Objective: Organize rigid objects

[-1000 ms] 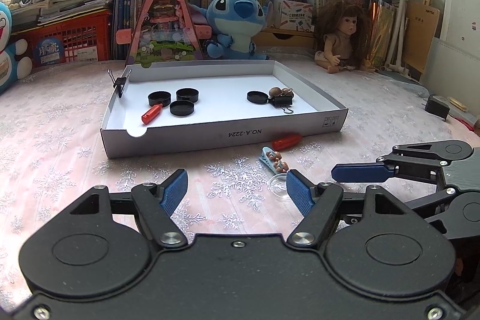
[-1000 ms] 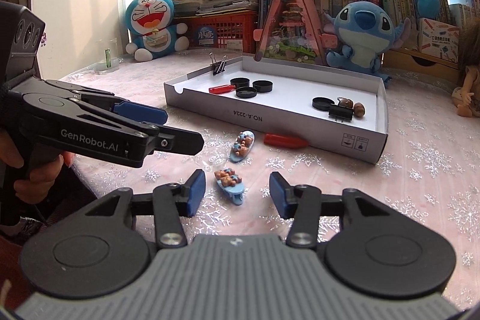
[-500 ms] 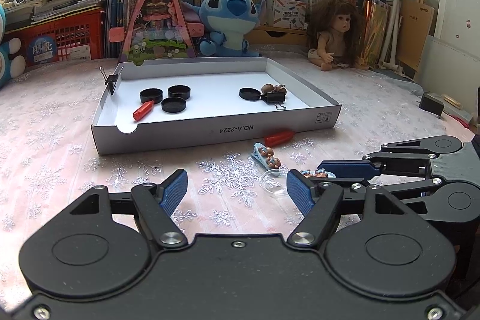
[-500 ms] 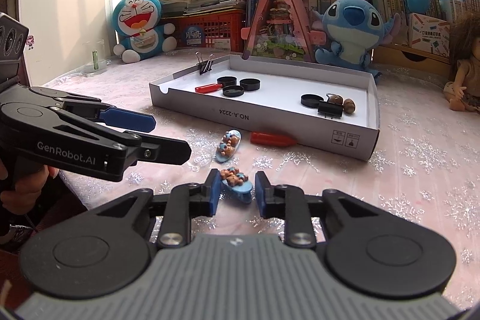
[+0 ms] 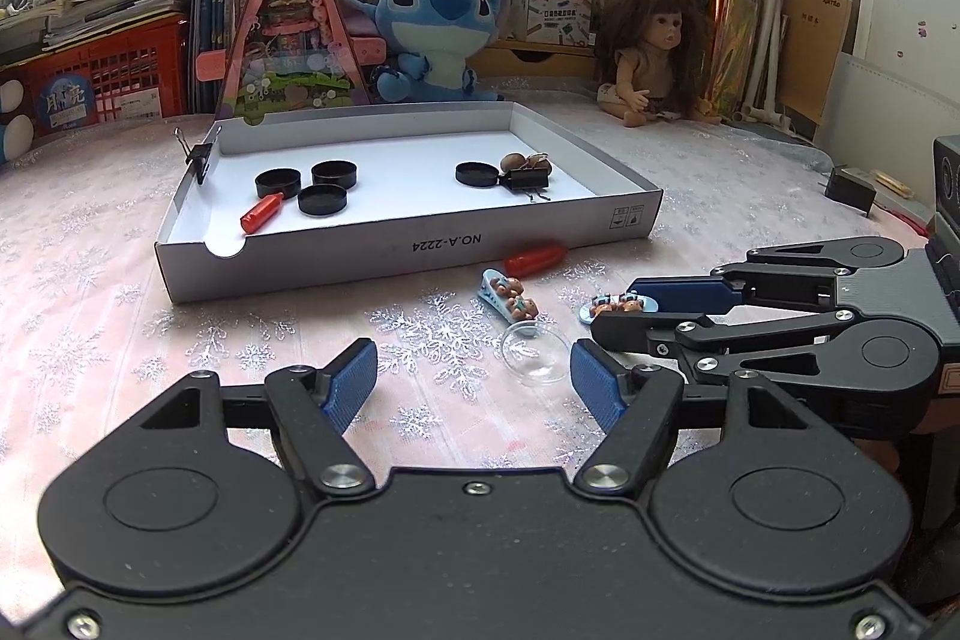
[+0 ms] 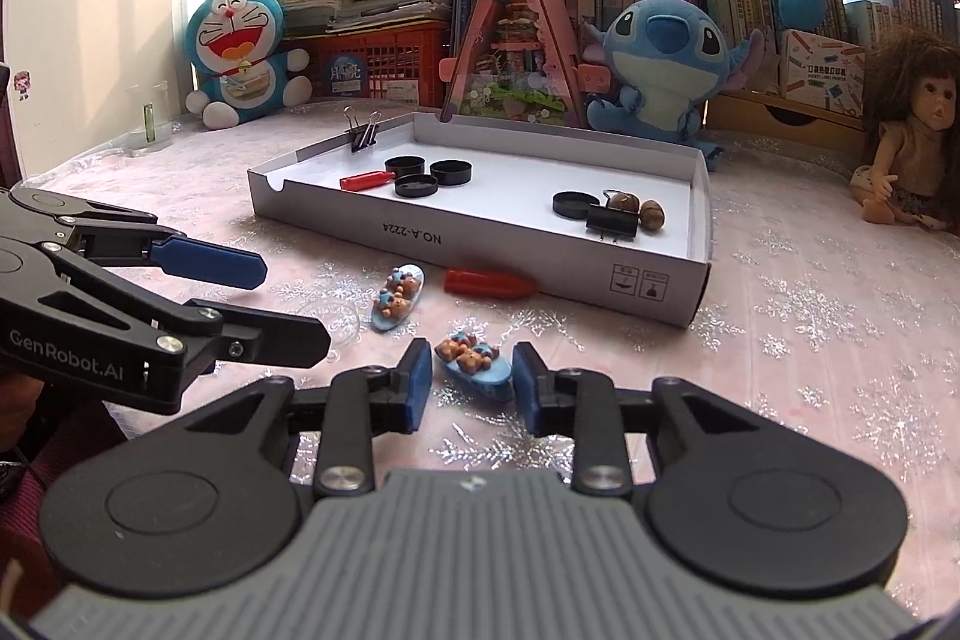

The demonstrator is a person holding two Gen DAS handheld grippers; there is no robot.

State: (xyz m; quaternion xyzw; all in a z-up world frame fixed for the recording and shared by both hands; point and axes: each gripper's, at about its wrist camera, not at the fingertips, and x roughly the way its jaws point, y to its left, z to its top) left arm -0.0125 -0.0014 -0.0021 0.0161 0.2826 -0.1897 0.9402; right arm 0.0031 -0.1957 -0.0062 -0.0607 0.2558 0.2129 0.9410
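Observation:
A white cardboard tray (image 5: 336, 263) (image 6: 528, 256) lies on the pink cloth and holds several black caps, a red cap, binder clips and nuts. Before it lie a red cap (image 5: 535, 257) (image 6: 489, 284), a blue bear clip (image 5: 509, 297) (image 6: 397, 303) and a clear dish (image 5: 534, 353) (image 6: 336, 323). My right gripper (image 6: 469, 383) (image 5: 618, 311) is shut on a second blue bear clip (image 6: 474, 361) (image 5: 613, 304), still low at the cloth. My left gripper (image 5: 473, 388) (image 6: 282, 298) is open and empty, with the clear dish just beyond its right fingertip.
Plush toys, a doll (image 5: 654, 52), a pink triangular toy house (image 5: 288, 40), books and red crates line the back. A black adapter (image 5: 851, 189) lies at the right on the cloth.
My right gripper has closed from open onto the nearer bear clip. The left gripper has stayed open and shifted slightly nearer the tray.

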